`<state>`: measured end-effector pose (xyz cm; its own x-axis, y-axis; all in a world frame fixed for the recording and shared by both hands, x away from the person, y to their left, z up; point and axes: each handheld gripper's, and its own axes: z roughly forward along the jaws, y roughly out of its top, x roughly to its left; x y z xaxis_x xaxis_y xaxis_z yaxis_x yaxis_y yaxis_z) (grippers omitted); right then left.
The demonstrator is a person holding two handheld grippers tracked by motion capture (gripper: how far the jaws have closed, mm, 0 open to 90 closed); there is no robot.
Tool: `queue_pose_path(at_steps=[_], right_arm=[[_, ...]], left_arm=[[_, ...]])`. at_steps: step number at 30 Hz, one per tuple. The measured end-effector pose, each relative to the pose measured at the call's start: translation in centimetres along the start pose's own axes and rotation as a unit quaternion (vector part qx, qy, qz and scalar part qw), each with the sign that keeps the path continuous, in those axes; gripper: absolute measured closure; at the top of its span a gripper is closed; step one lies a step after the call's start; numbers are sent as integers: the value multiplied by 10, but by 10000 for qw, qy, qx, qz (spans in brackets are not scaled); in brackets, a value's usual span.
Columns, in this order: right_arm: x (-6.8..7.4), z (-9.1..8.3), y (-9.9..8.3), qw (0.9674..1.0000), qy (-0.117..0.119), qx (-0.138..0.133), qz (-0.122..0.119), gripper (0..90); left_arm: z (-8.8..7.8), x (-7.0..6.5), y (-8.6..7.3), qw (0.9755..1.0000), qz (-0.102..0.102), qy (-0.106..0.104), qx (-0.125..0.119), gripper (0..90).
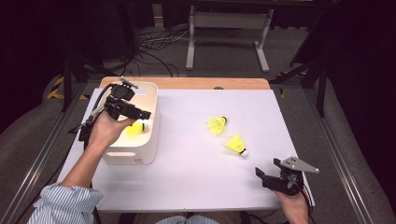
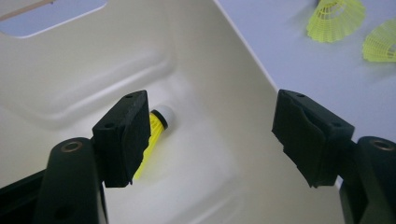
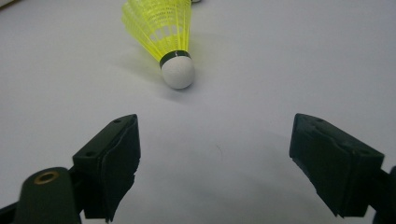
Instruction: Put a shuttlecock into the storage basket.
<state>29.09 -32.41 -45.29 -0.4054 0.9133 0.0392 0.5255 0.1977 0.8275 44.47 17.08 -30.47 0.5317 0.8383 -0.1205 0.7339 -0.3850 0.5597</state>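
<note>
Yellow shuttlecock point(image 2: 159, 127) lying flat in cream bin point(image 1: 140, 156), white cork up

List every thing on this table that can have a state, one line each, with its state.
Cream plastic bin: upright, open-topped, one shuttlecock inside.
Yellow plastic shuttlecock in the bin: lying on its side on the bin floor, ungripped.
Yellow shuttlecock with dark-banded white cork: lying on the white mat, free.
Farther yellow shuttlecock: lying on the mat, free.
Left gripper: open, empty, over the bin.
Right gripper: open, empty.

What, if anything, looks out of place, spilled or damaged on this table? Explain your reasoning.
Nothing stands out. One yellow shuttlecock lies inside the white bin, and two more shuttlecocks lie on their sides on the white table, intact.
</note>
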Motion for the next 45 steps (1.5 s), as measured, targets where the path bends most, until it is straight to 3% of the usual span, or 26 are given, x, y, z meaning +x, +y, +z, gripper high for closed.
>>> queue_pose_path(at_steps=[10,19,28,45], right_arm=[[0,0,0,10000,18,38,35,171],[2,2,1,10000,54,74,27,177],[4,4,3,9998,125,123,-38,187],[10,19,18,9983,326,454,-156,238]], left_arm=[[-7,-16,7,9995,287,-101,-61,288],[-1,-25,14,9990,417,-182,14,290],[6,-34,18,9985,488,-260,-19,292],[19,-45,25,9974,605,-392,51,307]])
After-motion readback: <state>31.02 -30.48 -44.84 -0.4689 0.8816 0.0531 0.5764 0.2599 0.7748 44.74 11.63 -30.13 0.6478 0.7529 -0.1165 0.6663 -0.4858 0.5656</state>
